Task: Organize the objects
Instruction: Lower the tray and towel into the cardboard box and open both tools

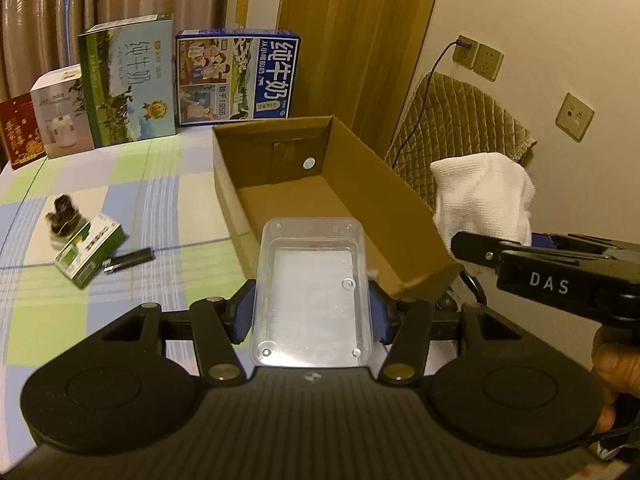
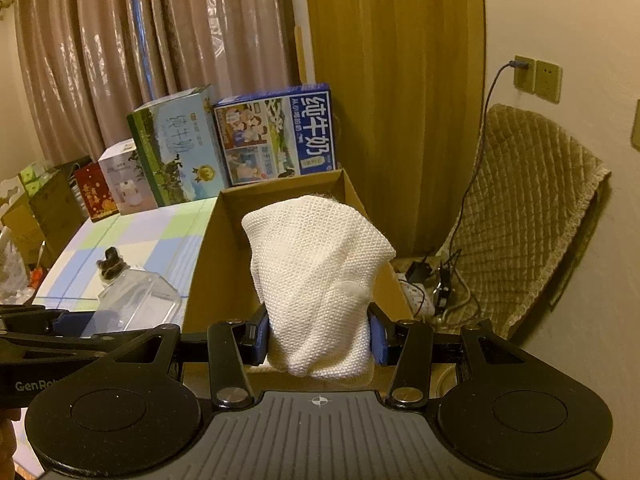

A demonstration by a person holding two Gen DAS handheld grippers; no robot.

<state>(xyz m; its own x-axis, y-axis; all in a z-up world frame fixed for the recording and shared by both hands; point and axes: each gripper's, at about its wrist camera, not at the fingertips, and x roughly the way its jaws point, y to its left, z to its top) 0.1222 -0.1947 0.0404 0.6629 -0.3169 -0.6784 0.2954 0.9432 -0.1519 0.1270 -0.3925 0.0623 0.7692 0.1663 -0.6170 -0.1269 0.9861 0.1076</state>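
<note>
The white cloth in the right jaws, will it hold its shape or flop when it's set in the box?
The white cloth probably flops: it already bulges and folds above the right gripper. Its knit looks light and grippy, so slipping seems unlikely.

One open cardboard box [image 1: 360, 184]; one clear plastic tray [image 1: 312, 288]; one white cloth [image 2: 316, 280]; two milk cartons, green [image 1: 128, 80] and blue [image 1: 236, 76]; one small green box [image 1: 88, 254]; one black pen [image 1: 130, 259]; three wall sockets [image 1: 476, 58].

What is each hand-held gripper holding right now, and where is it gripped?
Left hand-held gripper: clear plastic container, clamped across its long sides. Right hand-held gripper: white cloth, pinched near its lower end.
</note>
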